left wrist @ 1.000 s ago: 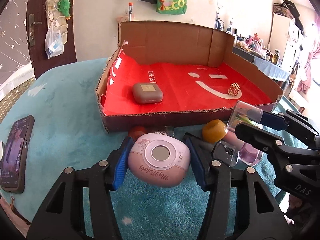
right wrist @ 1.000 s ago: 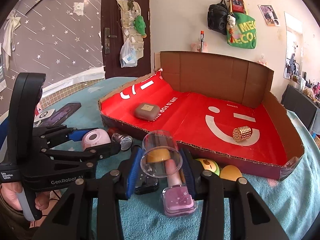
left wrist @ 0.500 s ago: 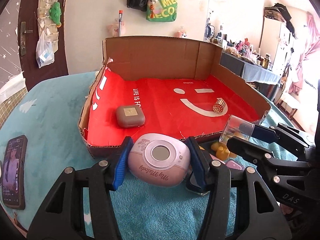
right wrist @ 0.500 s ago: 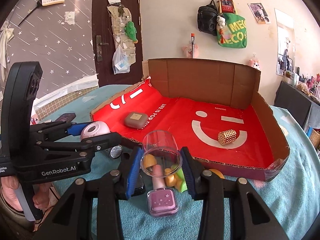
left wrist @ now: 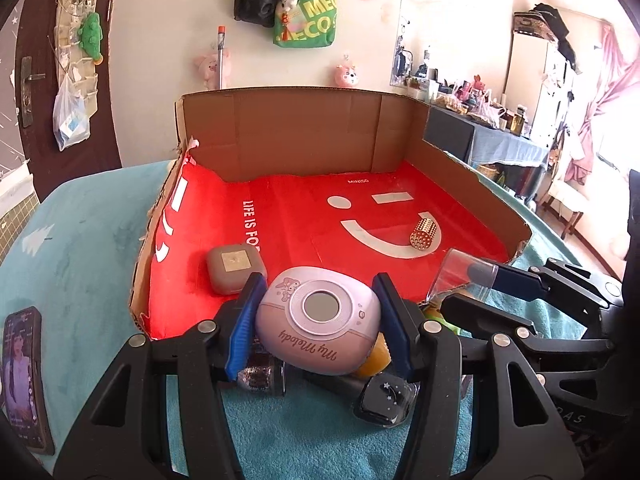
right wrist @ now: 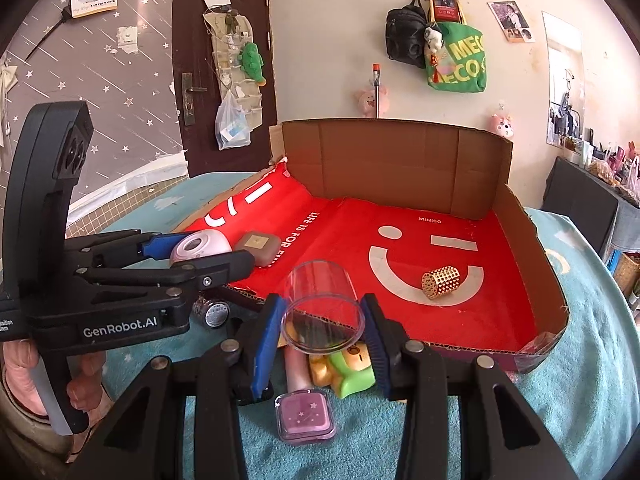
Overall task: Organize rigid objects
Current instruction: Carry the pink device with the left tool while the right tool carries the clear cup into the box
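1. Left wrist view: your left claw (left wrist: 318,330) grips the lilac "My Melody" case (left wrist: 316,330) between its blue pads, lifted above the near edge of the cardboard tray (left wrist: 304,132). A brown case (left wrist: 235,267) and a gold perforated cylinder (left wrist: 422,233) lie on the tray's red floor, well apart. Below the claw, a dark bottle (left wrist: 386,398) rests on the teal cover (left wrist: 92,248). A phone (left wrist: 22,376) lies at far left.
2. Right wrist view: your right claw (right wrist: 323,330) is clamped on a clear plastic cup (right wrist: 323,308), tilted with its open mouth toward the camera, just before the tray's front wall. Beneath it lie a pink nail polish bottle (right wrist: 305,416) and a green-and-yellow toy (right wrist: 352,370). Your left hand (right wrist: 24,376) holds the other claw's handle.
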The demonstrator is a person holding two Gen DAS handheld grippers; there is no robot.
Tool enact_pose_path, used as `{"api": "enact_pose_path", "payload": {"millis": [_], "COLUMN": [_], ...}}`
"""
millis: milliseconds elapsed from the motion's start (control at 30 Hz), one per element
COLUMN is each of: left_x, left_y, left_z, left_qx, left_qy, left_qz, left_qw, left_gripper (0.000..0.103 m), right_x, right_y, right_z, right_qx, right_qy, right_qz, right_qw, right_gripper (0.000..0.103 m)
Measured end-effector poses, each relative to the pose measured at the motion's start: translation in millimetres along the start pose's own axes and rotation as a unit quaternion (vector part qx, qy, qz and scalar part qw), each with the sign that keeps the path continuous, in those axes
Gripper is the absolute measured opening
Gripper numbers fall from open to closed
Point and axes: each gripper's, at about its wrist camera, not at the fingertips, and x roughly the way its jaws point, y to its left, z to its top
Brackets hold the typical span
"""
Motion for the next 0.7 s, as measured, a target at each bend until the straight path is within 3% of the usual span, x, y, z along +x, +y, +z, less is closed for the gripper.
{"api": "enact_pose_path", "payload": {"millis": [367, 700], "left_x": [9.0, 46.2], "left_y": [0.3, 10.5], "left_z": [20.1, 28.0], "left_qx": [0.007, 0.0], "left_qy": [0.003, 0.073], "left_qz": [-0.009, -0.034], "left_qw": [0.9999, 0.9967], "left_gripper": [0.053, 0.053], "right_x": [9.1, 40.4], "right_y": [-16.3, -53.1], "right_z": [12.9, 24.9], "right_qx": [0.018, 0.072], "right_qy": [0.021, 0.091], "right_qz": [0.001, 0.009], "right_qw": [1.0, 0.993], "right_gripper": [0.043, 0.043]}}
